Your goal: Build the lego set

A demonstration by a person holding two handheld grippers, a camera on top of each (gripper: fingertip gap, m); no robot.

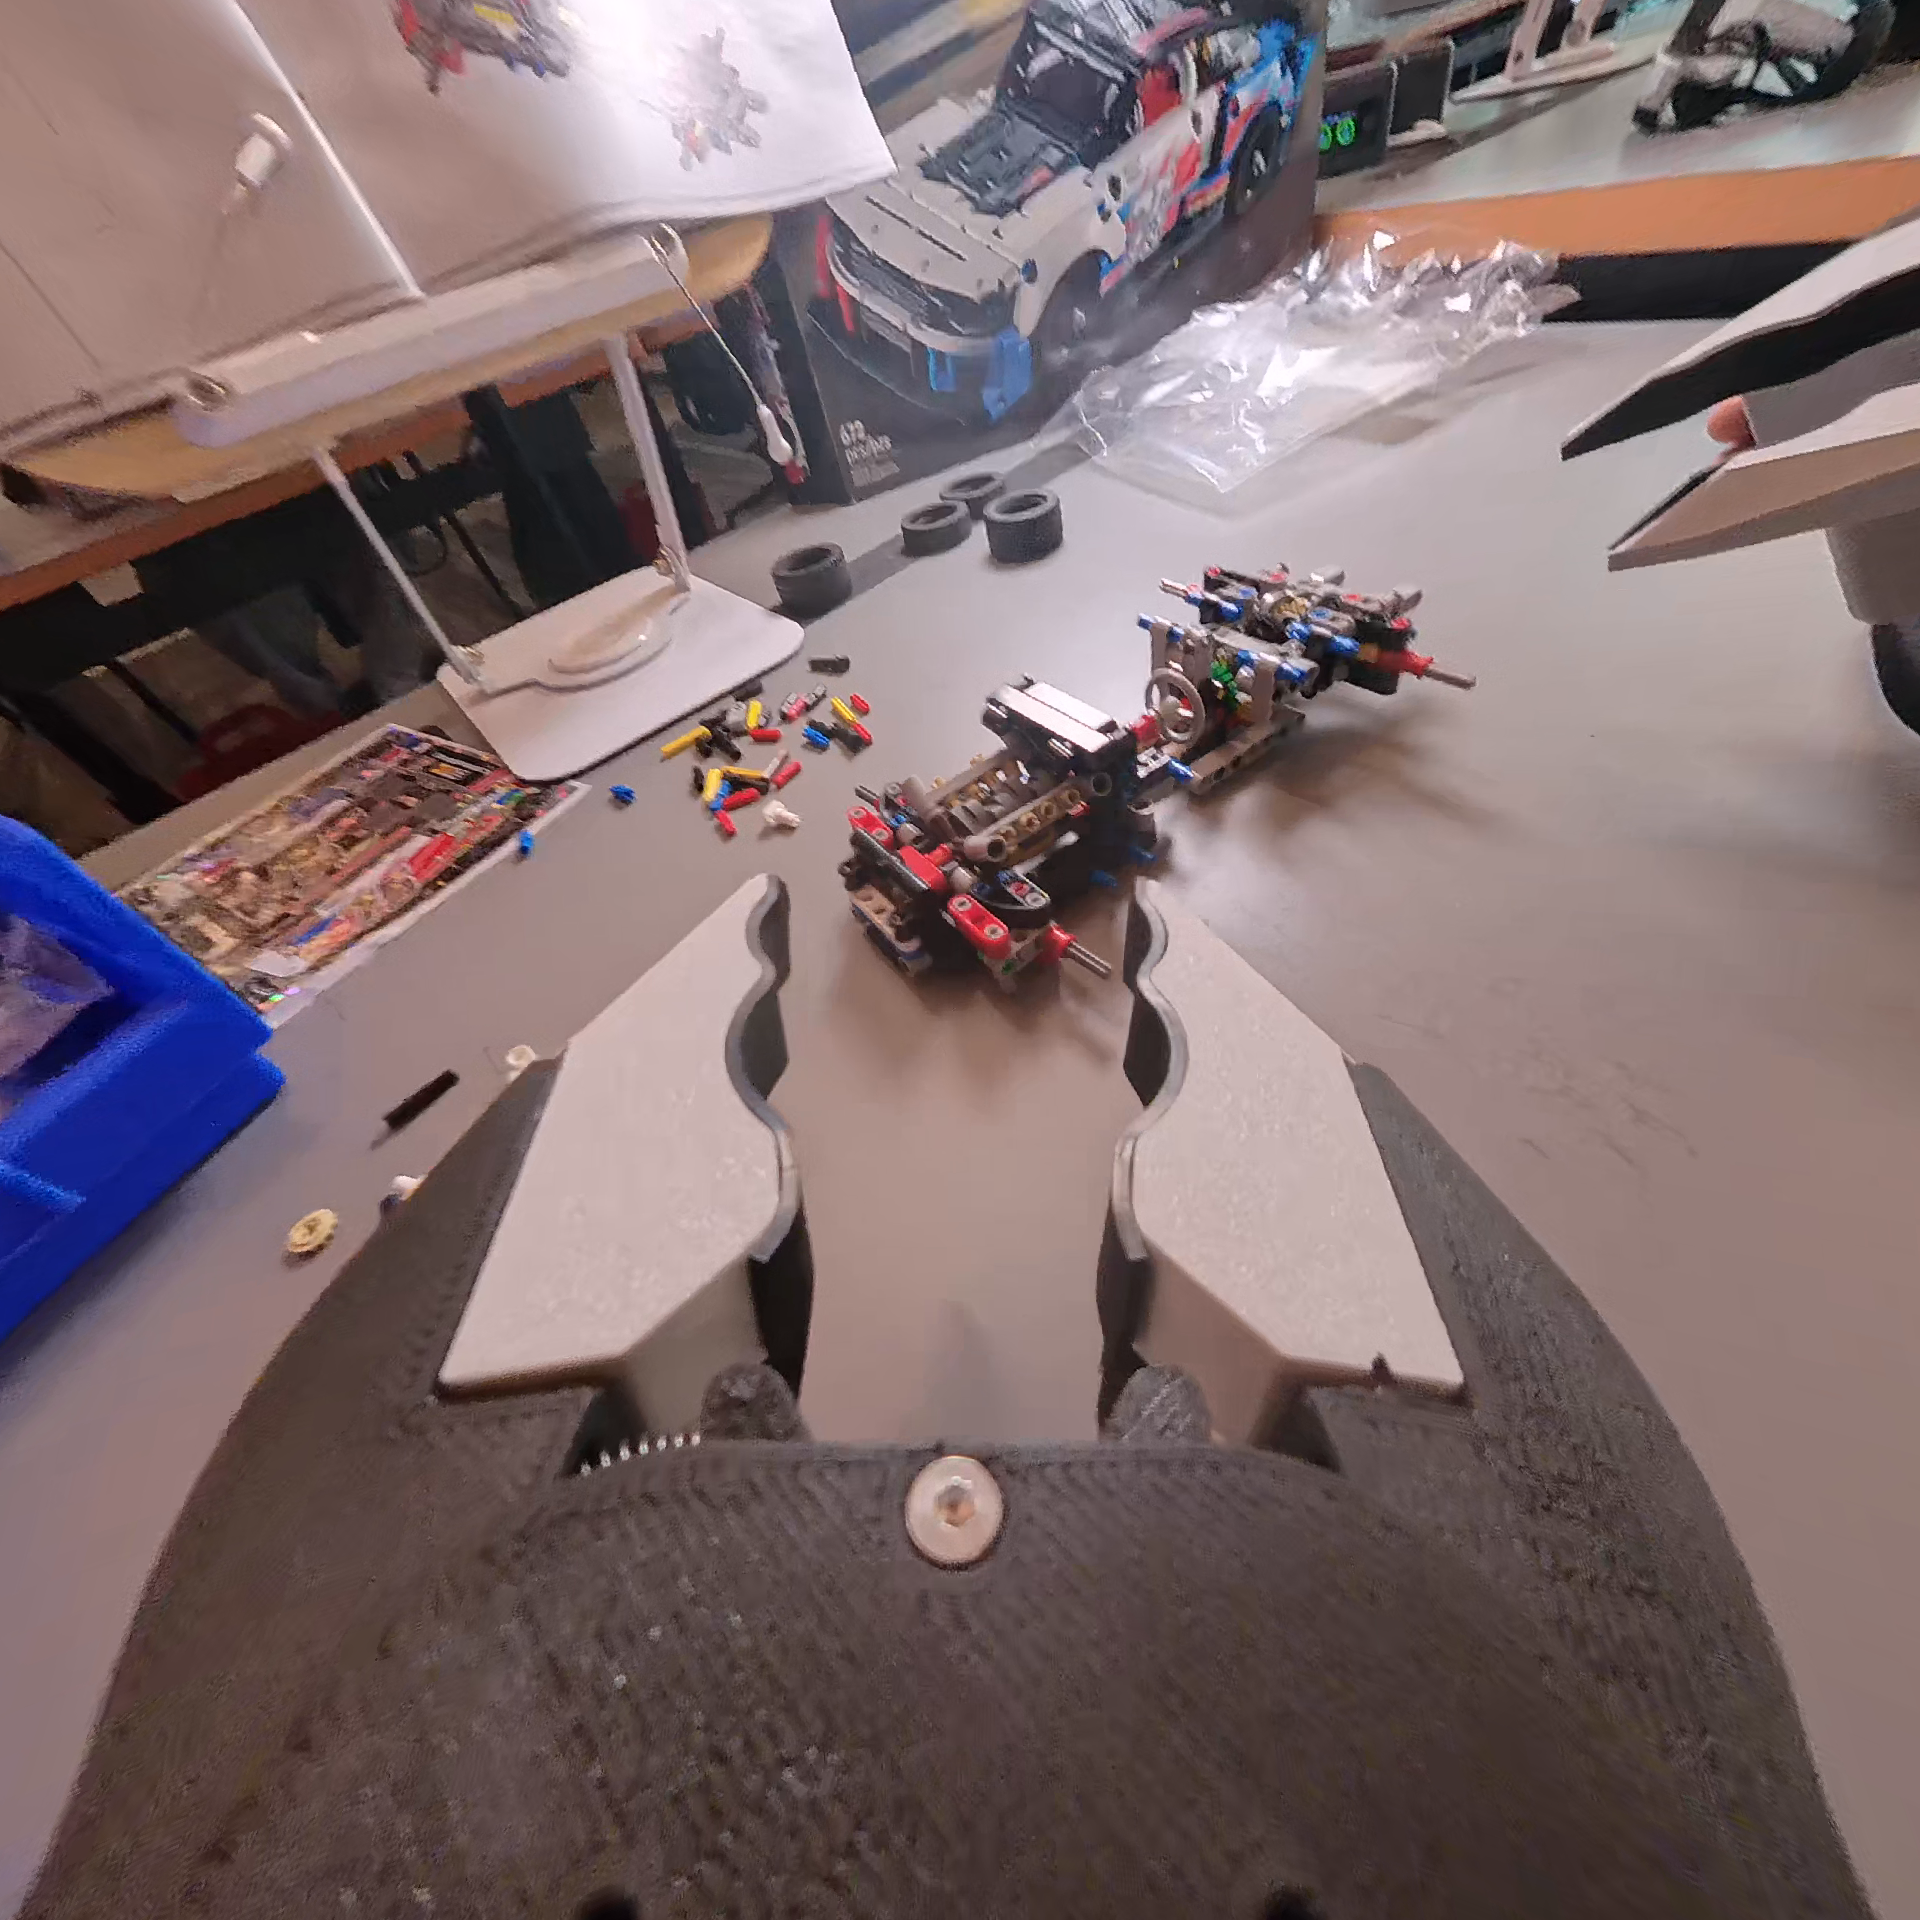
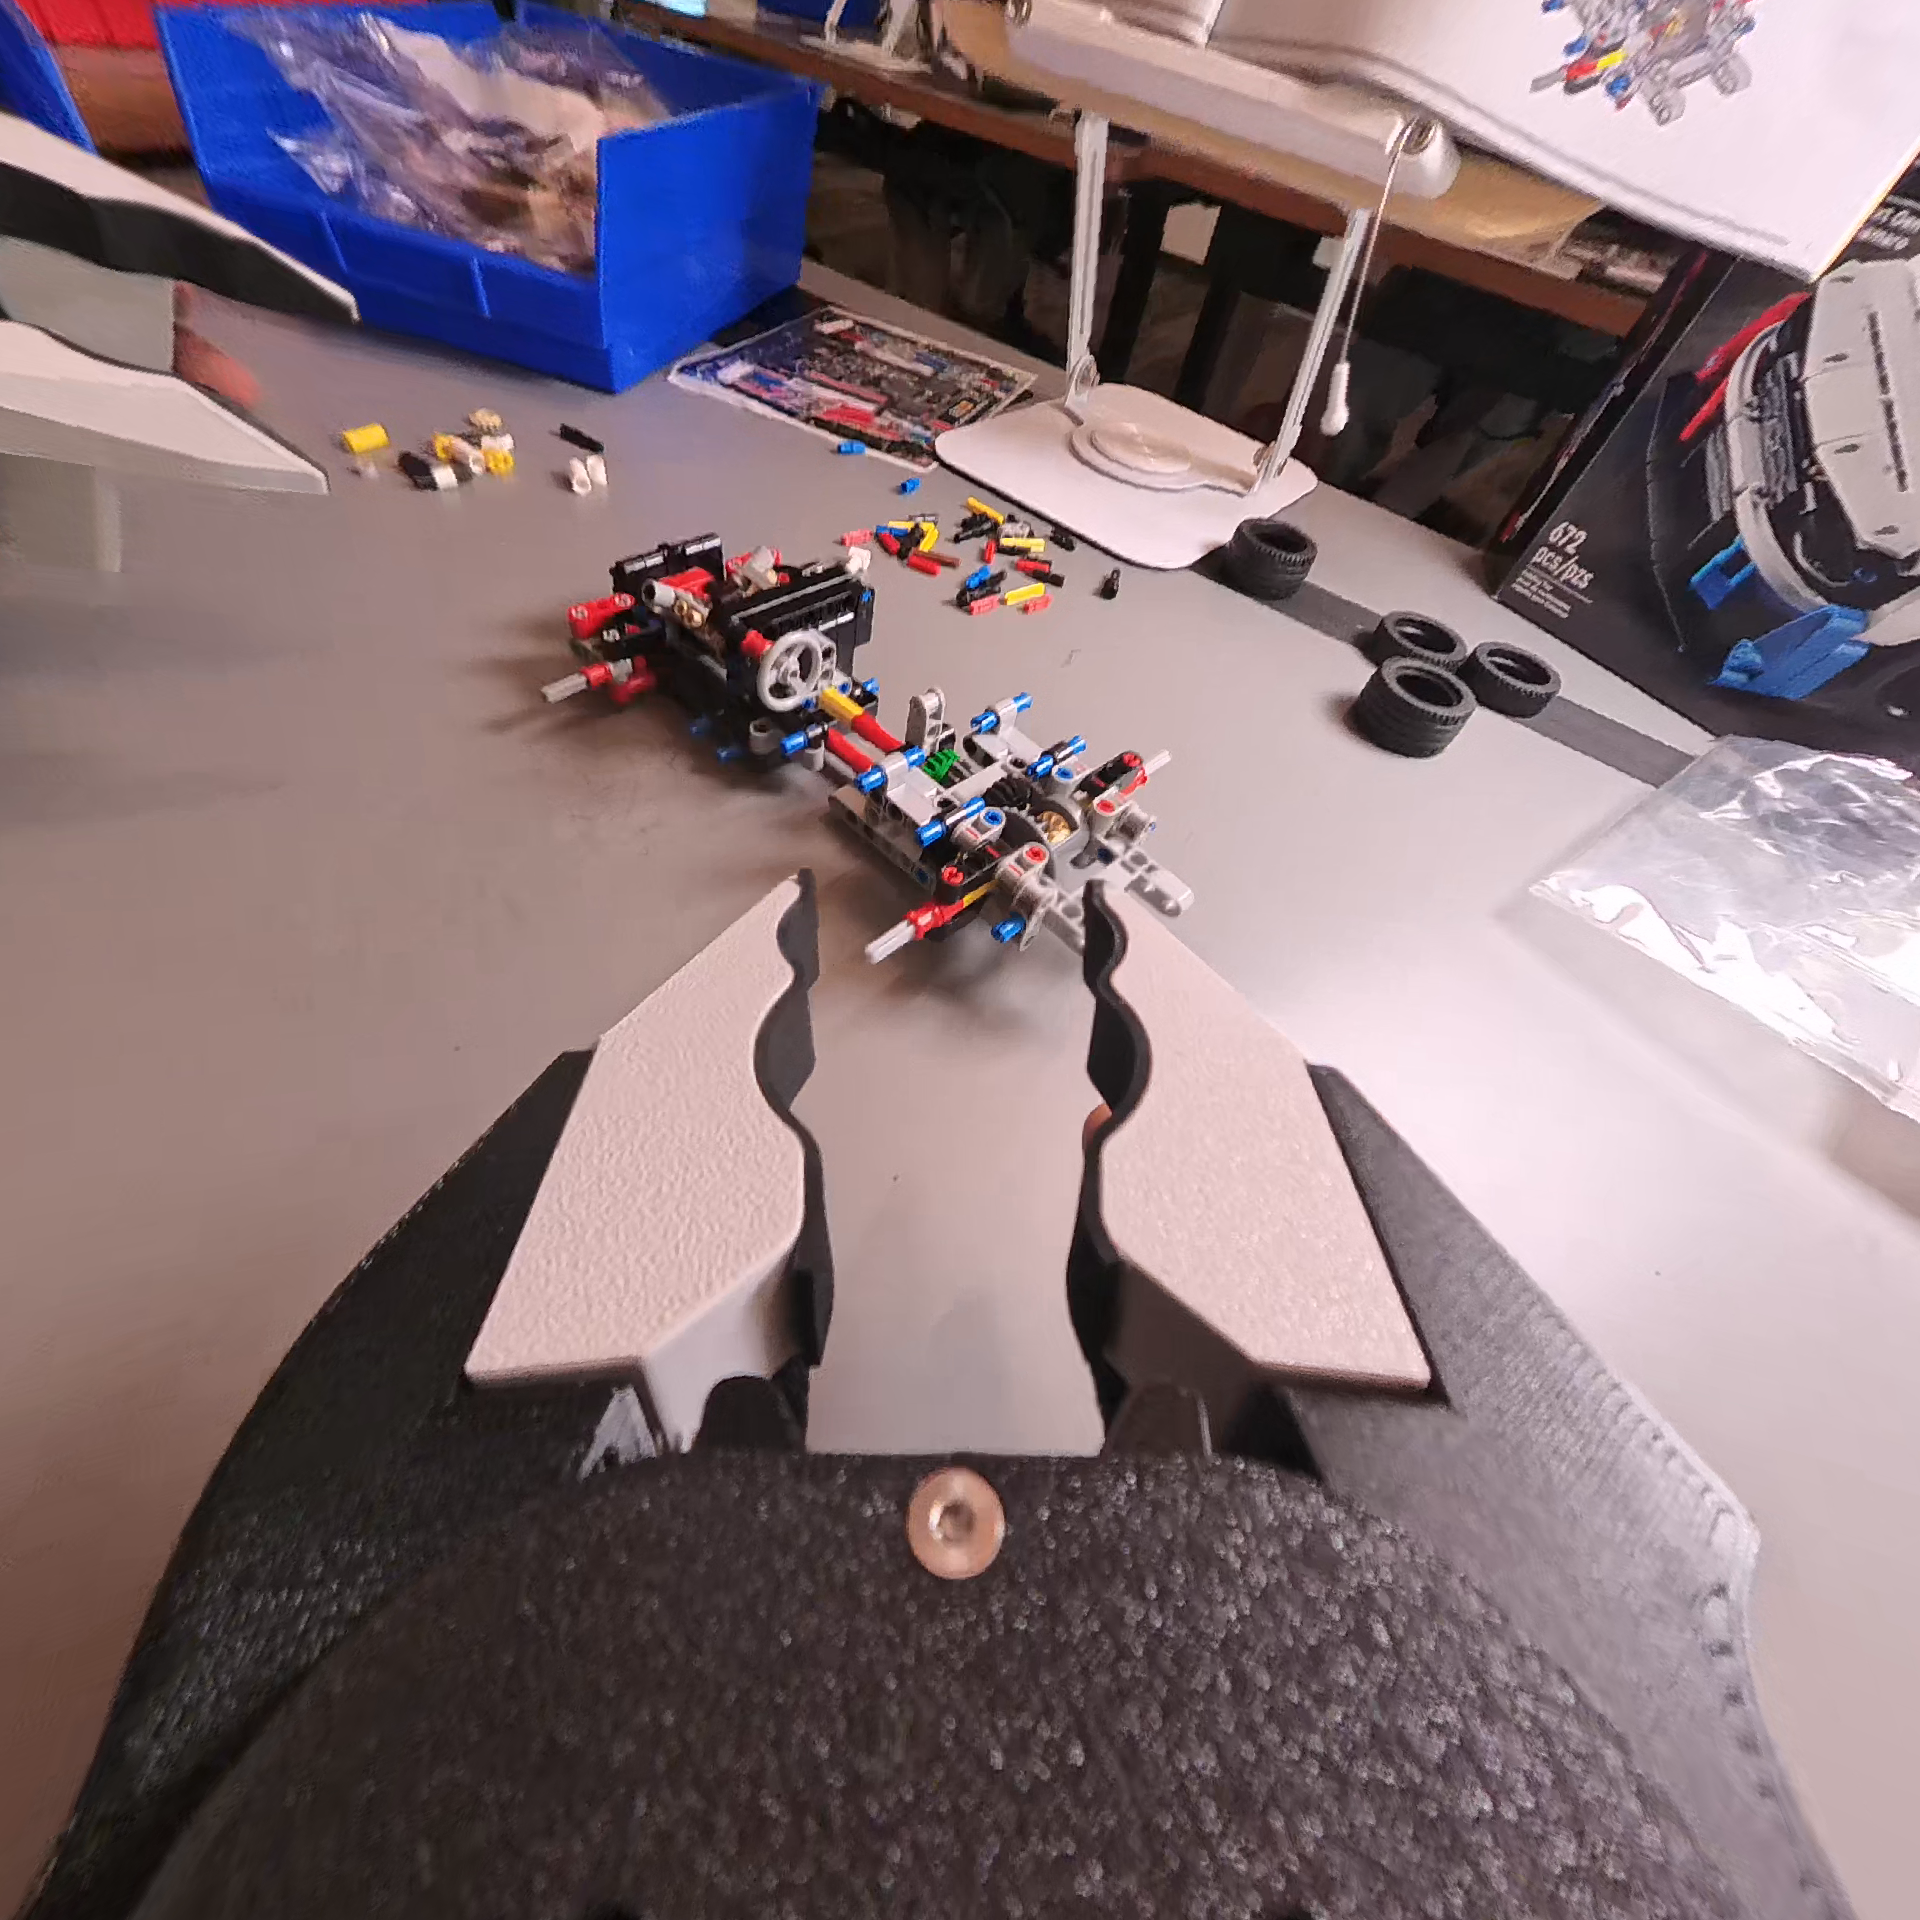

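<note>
On the grey surface (image 1: 1455, 1039) lies the half-built lego chassis (image 1: 1091, 790), long and low, with red, blue and grey pins sticking out along its sides and a grey steering wheel near its middle. Its front end sits just ahead of the left gripper (image 1: 951, 935), whose fingers stand wide apart with nothing between them. From the other side, the right gripper (image 2: 945, 914) is likewise spread wide and empty, its right fingertip just beside the chassis's rear axle; whether it touches is hard to tell from this angle.

Beyond the chassis a scatter of small loose pins (image 1: 764, 748) in red, yellow, blue and black lies near the white base of a stand (image 1: 623, 675) that holds an open instruction booklet (image 1: 582, 104). Four black tyres (image 2: 1444, 686) rest further back: three close together and one apart by the stand's base. Behind them stands the set's box (image 1: 1039, 260) with a picture of a white car. A crumpled clear plastic bag (image 1: 1299, 364) lies next to the box. A blue bin (image 2: 499, 187) holding bagged parts sits at the surface's edge, with a printed sheet (image 2: 852, 379) beside it and a second small cluster of pieces (image 2: 457, 452) nearby.
</note>
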